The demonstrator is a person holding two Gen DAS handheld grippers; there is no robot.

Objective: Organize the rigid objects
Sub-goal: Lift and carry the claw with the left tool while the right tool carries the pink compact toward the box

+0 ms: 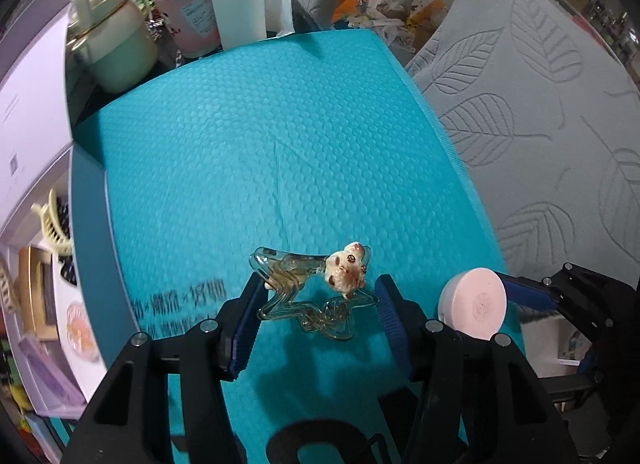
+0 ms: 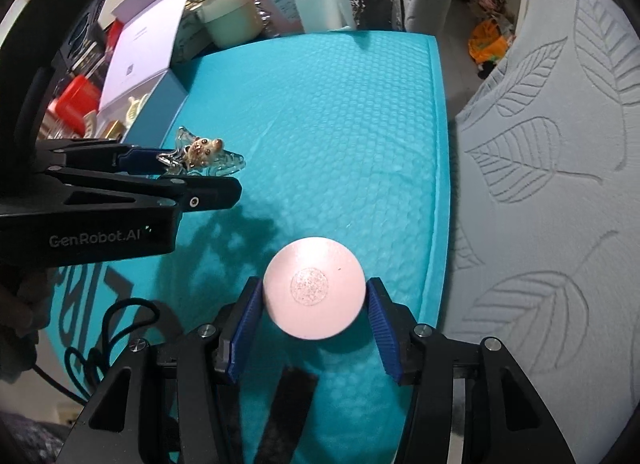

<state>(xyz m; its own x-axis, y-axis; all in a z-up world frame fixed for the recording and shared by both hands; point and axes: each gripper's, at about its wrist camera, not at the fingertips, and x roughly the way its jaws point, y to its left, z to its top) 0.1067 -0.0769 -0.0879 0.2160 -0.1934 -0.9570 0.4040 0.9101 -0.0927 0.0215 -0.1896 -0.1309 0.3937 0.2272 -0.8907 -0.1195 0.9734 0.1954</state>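
1. Two grippers are each busy with one small item above the teal bubble mat (image 1: 280, 144) that covers the worktop.
2. The left gripper (image 1: 318, 296) has its jaws around a clear star-shaped clip (image 1: 312, 304) topped with a little ceramic animal; the jaws look clamped on its points, and from the right wrist view the clip seems lifted clear of the mat.
3. The right gripper (image 2: 314, 296) has its jaws pressed against both sides of a round pink case (image 2: 314, 288), near the mat's right edge.
4. Beyond the mat stand a pale green pot (image 1: 116, 44) and a paper towel roll (image 1: 244, 0).
5. Progress, as I judge it: both items are picked up, neither is put anywhere yet. No obvious destination shows, so placing is all that remains.
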